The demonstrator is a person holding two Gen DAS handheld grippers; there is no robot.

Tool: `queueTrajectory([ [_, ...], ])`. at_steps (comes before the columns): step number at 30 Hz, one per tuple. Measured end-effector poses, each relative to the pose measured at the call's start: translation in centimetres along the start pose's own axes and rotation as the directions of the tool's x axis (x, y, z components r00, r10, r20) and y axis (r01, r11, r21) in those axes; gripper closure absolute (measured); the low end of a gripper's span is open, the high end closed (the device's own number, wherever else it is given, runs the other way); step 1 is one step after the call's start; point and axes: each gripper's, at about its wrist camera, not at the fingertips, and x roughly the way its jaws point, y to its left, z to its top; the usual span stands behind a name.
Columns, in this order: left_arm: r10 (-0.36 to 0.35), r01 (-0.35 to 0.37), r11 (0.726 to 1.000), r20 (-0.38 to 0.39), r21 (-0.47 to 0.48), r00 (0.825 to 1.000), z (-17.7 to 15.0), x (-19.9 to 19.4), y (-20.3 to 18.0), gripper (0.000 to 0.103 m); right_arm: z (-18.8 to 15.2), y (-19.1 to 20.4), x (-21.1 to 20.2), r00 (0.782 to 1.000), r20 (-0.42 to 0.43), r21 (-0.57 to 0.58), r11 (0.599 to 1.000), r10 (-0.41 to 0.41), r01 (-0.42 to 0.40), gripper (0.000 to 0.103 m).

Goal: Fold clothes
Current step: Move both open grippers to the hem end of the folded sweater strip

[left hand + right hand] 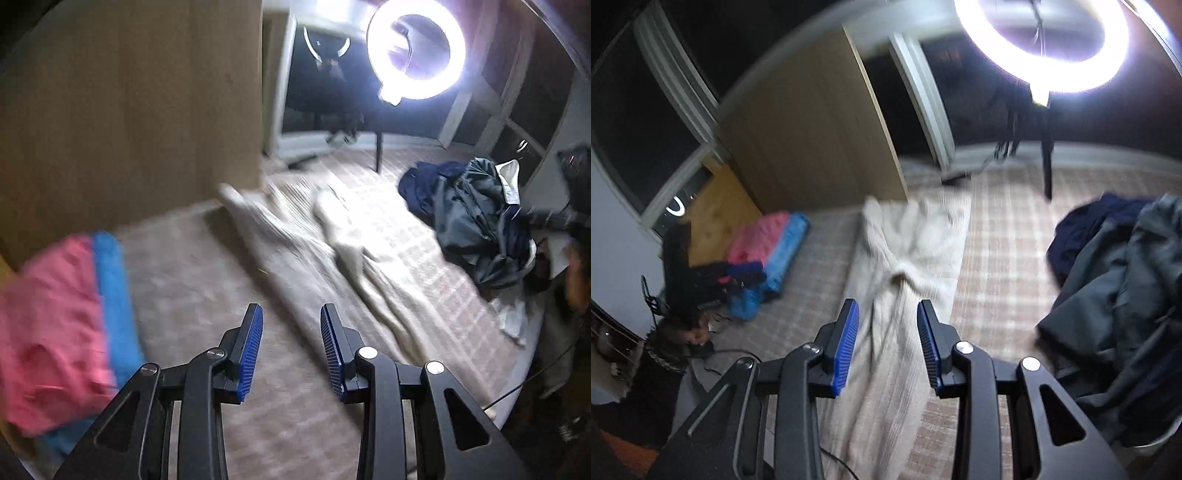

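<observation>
**Both grippers empty above the cream knit**

Left gripper (291,345), seen from its own wrist camera, has its blue pads (251,354) standing apart with nothing between them; it hangs clear above the checked bedcover (424,258). Beyond the fingertips the cream knit garment (332,258) lies in a long rumpled strip running from the near edge of the bedcover toward the far edge by the wooden wardrobe (129,110). At the left edge sits a folded stack of pink and blue cloth (66,325); at the right edge is a loose heap of dark clothes (476,221). A ring light (417,51) glares over the far end.

Right gripper (888,347), from its own camera, is likewise parted and holds nothing. The cream knit runs straight below and ahead of it, bunched into a twist about midway and spreading wider at the far end. The other gripper shows at the left, near the pink and blue stack.

The knit looks soft, thick and fairly light, likely to sag and stretch rather than keep a crease, and not slippery against ribbed pads. I judge the best hold to be at two corners of one end, one gripper on each, pinching a single layer near the hem so the twist can be shaken flat before folding.
</observation>
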Motion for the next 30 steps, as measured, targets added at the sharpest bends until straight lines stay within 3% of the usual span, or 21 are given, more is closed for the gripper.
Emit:
queueTrajectory([
  [4, -0.039, 0.045, 0.998, -0.133, 0.042, 0.990, -3.2, 3.1, -2.5, 0.070, -3.7, -0.8, 4.5, 0.990, -0.135, -0.009, 0.999, -0.034, 0.033, 0.070],
  [6, -0.070, 0.079, 0.996, -0.186, 0.041, 0.980, -5.7, 3.4, -3.7, 0.062, -6.4, -1.4, 5.9, 0.977, -0.210, 0.009, 1.000, -0.022, 0.024, 0.068],
  [8, -0.116, 0.120, 0.993, -0.236, 0.001, 0.965, -8.3, 3.1, -4.5, 0.057, -9.5, -2.2, 6.9, 0.959, -0.282, 0.043, 0.999, -0.012, 0.025, 0.062],
  [12, -0.198, 0.185, 0.980, -0.327, -0.070, 0.924, -12.8, 1.2, -6.6, 0.057, -15.0, -2.6, 6.7, 0.931, -0.364, 0.108, 0.994, 0.028, 0.012, 0.061],
  [15, -0.255, 0.240, 0.967, -0.319, -0.085, 0.913, -14.5, -2.6, -8.0, 0.057, -17.3, -1.5, 4.8, 0.926, -0.377, 0.098, 0.995, 0.017, 0.022, 0.061],
  [17, -0.259, 0.241, 0.966, -0.274, -0.097, 0.926, -14.8, -5.2, -7.9, 0.036, -17.9, -0.6, 2.9, 0.938, -0.344, 0.080, 0.997, 0.029, -0.001, 0.059],
  [18, -0.260, 0.241, 0.965, -0.258, -0.103, 0.931, -15.0, -6.0, -7.9, 0.033, -18.1, -0.3, 2.1, 0.945, -0.324, 0.076, 0.997, 0.032, -0.008, 0.050],
  [21, -0.262, 0.237, 0.964, -0.267, -0.122, 0.927, -15.5, -4.2, -8.2, 0.033, -18.6, 0.1, 1.9, 0.955, -0.293, 0.078, 0.997, 0.036, -0.013, 0.045],
  [25, -0.230, 0.204, 0.973, -0.352, -0.109, 0.907, -17.0, 1.0, -10.0, 0.035, -19.9, 0.8, 4.0, 0.943, -0.331, 0.027, 0.999, -0.016, 0.026, 0.045],
  [30, -0.208, 0.193, 0.978, -0.393, -0.078, 0.896, -17.7, 3.6, -11.7, 0.036, -21.4, 1.3, 4.3, 0.948, -0.318, 0.016, 0.999, -0.029, 0.036, 0.045],
])
